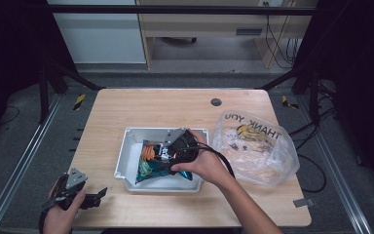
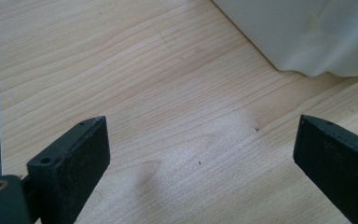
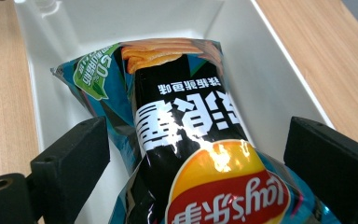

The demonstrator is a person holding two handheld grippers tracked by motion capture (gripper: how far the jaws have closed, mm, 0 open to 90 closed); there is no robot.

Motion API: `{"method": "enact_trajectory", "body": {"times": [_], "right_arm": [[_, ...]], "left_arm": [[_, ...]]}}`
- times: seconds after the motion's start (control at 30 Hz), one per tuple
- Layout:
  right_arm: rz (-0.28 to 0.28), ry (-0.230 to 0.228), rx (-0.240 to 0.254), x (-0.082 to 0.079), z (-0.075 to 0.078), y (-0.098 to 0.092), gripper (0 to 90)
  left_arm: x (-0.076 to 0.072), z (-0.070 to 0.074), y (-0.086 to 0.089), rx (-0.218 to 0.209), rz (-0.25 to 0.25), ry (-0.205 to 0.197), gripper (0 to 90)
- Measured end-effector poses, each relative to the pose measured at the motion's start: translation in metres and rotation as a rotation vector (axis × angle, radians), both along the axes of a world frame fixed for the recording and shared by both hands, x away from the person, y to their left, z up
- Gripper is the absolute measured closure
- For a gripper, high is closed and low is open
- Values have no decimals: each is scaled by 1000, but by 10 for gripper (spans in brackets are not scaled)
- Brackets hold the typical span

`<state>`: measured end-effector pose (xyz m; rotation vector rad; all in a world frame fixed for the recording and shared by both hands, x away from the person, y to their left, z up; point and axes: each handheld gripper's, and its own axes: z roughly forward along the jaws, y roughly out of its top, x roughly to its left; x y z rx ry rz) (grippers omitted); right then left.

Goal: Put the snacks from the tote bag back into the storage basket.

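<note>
A pale wooden counter (image 1: 126,105) stands in a dim room, with a desk and trailing cables behind it. In the white plastic bin (image 1: 126,146) at its middle lies a bag of Lay's crisps (image 3: 186,121), and a clear "THANK YOU" carrier bag (image 1: 255,146) sits just to the right. The right gripper (image 3: 196,154) hangs low over the crisp bag, jaws wide apart on either side of it, pads not pressing. I'd worry that a jaw could snag the slippery foil and drag the bag over the bin's rim if the hand lifts off at a slant. The right hand (image 1: 202,163) reaches in from the near edge, wrist bent down. The left gripper (image 1: 75,192) rests near the front-left corner, jaws open over bare wood.
</note>
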<state>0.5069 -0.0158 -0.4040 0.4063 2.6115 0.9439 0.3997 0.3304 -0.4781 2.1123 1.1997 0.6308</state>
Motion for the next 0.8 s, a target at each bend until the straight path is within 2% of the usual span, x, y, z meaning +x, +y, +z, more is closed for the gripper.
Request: {"method": "enact_trajectory", "body": {"times": [0.13,0.5,0.8], "right_arm": [[-9,-3,21,-3,4,-4,72],[-55,25,98,-8,14,-21,78],[-85,20,193,-14,28,-31,71]], "left_arm": [[0,0,1,-1,3,1,33],[0,-1,1,-1,12,-1,33],[1,-1,2,0,16,8,33]]}}
